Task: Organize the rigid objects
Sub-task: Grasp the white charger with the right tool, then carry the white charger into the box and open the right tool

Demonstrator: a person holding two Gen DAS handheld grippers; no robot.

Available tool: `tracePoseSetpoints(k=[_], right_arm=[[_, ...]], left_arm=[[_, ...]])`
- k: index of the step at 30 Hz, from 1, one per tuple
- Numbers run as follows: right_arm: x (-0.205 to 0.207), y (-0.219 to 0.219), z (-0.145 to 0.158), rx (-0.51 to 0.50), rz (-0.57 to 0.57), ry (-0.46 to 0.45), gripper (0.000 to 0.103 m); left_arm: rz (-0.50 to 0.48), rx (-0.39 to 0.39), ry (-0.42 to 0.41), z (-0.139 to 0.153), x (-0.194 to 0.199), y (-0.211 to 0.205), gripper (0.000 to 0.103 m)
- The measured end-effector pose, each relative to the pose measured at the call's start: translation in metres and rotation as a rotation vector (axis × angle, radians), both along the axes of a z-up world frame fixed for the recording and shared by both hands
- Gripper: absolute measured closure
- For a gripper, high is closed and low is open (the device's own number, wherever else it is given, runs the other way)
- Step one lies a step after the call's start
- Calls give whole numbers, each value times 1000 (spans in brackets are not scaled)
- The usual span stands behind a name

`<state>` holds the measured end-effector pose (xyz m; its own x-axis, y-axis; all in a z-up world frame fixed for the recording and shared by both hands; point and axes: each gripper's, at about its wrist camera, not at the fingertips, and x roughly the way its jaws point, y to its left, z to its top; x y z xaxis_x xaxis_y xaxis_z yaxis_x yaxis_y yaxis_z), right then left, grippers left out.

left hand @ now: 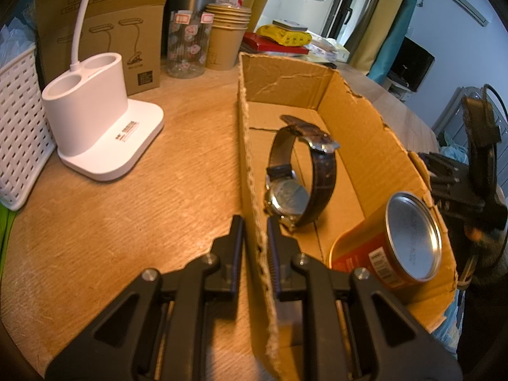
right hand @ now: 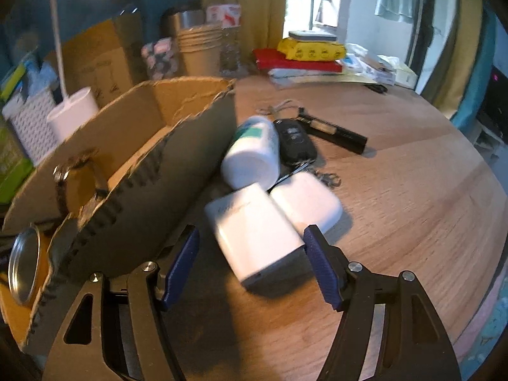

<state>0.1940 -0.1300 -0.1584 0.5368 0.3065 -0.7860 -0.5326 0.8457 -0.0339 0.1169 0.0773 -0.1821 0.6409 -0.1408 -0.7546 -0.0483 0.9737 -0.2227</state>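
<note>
Your right gripper (right hand: 250,266) is hanging open right over the near white power bank (right hand: 254,238), sitting low-centre in the right wrist view just beside the cardboard box (right hand: 177,171); its long axis is running diagonally toward lower right, so the pads are straddling it skewed. Meanwhile your left gripper (left hand: 255,235) is pinching the box's wall, steadying it.

Cardboard box (left hand: 346,101) is showing rough, torn edges; can (left hand: 412,238) end is gleaming as brushed metal; wooden table (left hand: 143,206) is appearing matt, grained.
</note>
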Motion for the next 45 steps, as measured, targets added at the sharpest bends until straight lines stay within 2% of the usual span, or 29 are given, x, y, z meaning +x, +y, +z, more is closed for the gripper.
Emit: tracePoseSetpoints(k=[5,11,12,14,15,22,33,45], right_arm=[[-12,8,-1,-20,72,8,37],[11,14,-11,-19,56,14,37],[13,15,-12,-21,57,25,40],[15,16,-12,-19,65,35,51],[15,16,-12,-14,69,37,53],[5,9,-8,19,40,49,54],[-19,-20,30,69,-15,-24,54],[-35,-29,74,120,-23,-105,54]], left_arm=[[0,0,0,0,0,0,87],[0,0,0,0,0,-1,87],[0,0,0,0,0,0,87],[0,-1,0,0,0,0,87],[0,-1,0,0,0,0,87],[0,-1,0,0,0,1,87],[0,-1,0,0,0,1,87],[0,-1,0,0,1,1,87]])
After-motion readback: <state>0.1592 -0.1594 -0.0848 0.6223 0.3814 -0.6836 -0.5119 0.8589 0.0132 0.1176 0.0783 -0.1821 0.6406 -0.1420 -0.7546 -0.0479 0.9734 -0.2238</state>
